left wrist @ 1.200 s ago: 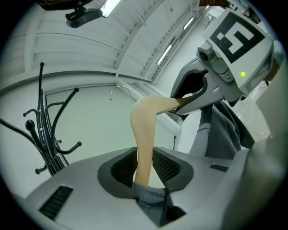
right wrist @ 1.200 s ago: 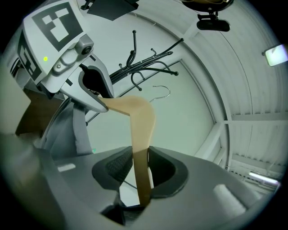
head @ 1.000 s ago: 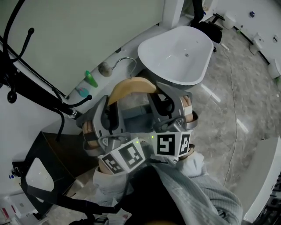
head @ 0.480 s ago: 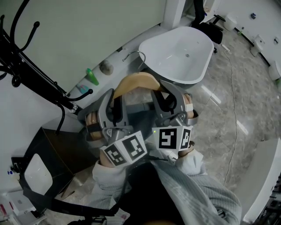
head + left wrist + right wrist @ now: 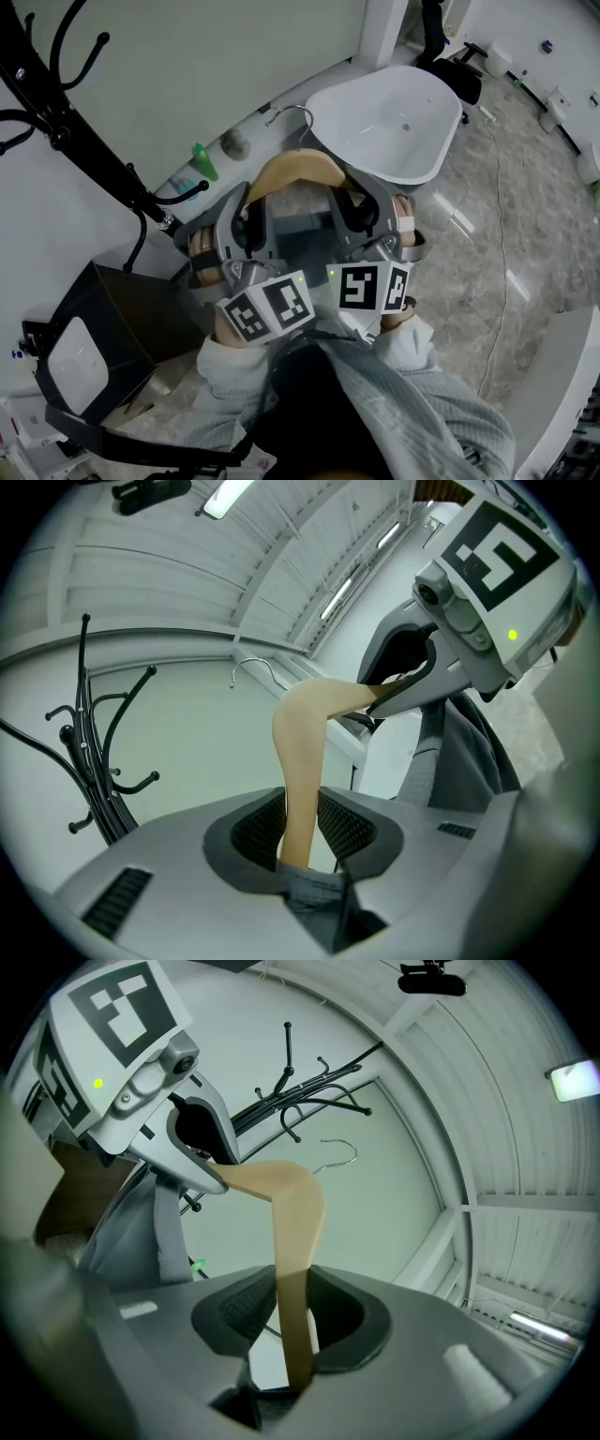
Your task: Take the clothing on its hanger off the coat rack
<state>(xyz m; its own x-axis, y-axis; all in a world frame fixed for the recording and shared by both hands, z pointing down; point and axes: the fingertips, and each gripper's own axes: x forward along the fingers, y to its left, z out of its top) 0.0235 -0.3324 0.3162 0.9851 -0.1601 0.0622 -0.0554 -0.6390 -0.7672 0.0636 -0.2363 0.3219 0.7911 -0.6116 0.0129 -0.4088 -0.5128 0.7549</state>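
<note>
Grey clothing (image 5: 457, 761) on a pale, curved wooden hanger (image 5: 294, 172): held between both grippers in front of the person, clear of the rack. The hanger's thin metal hook (image 5: 291, 117) hangs on nothing.

- Black metal coat rack (image 5: 82, 129) with curled pegs: far left in the head view, well apart from the hanger. It bears no garment on the pegs that show.
- Dark boxy bin (image 5: 105, 309): on the floor below the rack.
- Green bottle (image 5: 203, 161): on the floor at the foot of the pale wall.
- Left gripper (image 5: 302, 825): jaws pinching the left arm of the hanger, with the wood squeezed between the ribbed pads. Grey cloth is bunched just under the grip.
- Right gripper (image 5: 292, 1314): jaws pinching the right arm of the hanger in the same way. Grey cloth hangs off the hanger's far end beside the other gripper.
- White oval bathtub (image 5: 427, 112): upper right, on the marbled floor, just behind the hook.
- Grey knitted sleeves (image 5: 422, 403): bottom edge of the head view.
</note>
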